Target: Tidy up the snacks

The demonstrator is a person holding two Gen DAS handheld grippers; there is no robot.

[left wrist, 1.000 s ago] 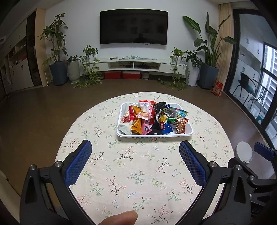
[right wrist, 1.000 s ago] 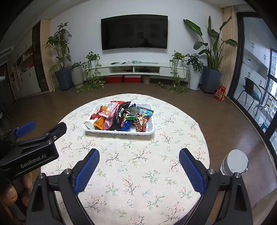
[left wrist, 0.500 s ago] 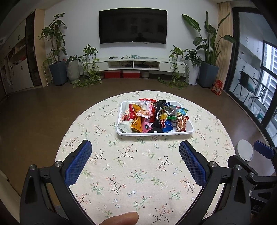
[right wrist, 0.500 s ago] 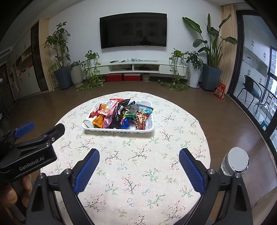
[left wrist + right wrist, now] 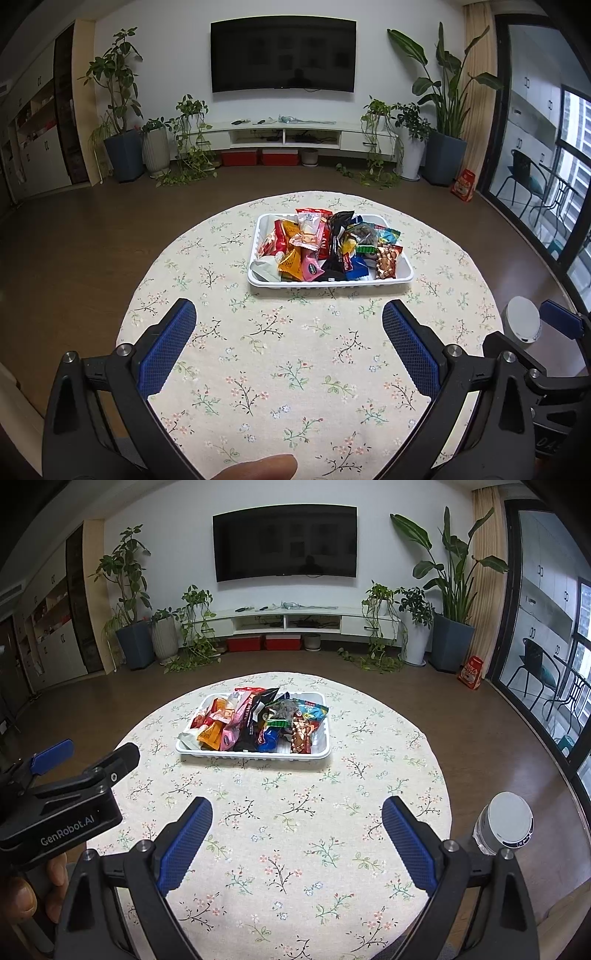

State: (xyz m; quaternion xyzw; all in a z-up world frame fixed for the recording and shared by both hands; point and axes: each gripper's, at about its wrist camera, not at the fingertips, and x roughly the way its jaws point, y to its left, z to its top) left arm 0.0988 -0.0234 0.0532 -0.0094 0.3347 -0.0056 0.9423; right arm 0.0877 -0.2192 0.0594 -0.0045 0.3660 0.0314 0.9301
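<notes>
Both claws drawn back slightly from the white tray (image 5: 402,278) over the last second, tray now a touch farther up in each view. Left claw (image 5: 288,314) spread wide, empty, blue pads (image 5: 166,347) hovering above the floral bench (image 5: 295,369), well short of the tray. Right claw (image 5: 297,808) likewise agape, gripping nothing, just right of the left claw. Fingertip (image 5: 258,469) visible at the bottom edge of the left view. Snack packets (image 5: 325,247) heaped inside the tray, none outside it. Beyond the tray: dark television (image 5: 282,53) on the wall, potted plants (image 5: 118,110) either side.
</notes>
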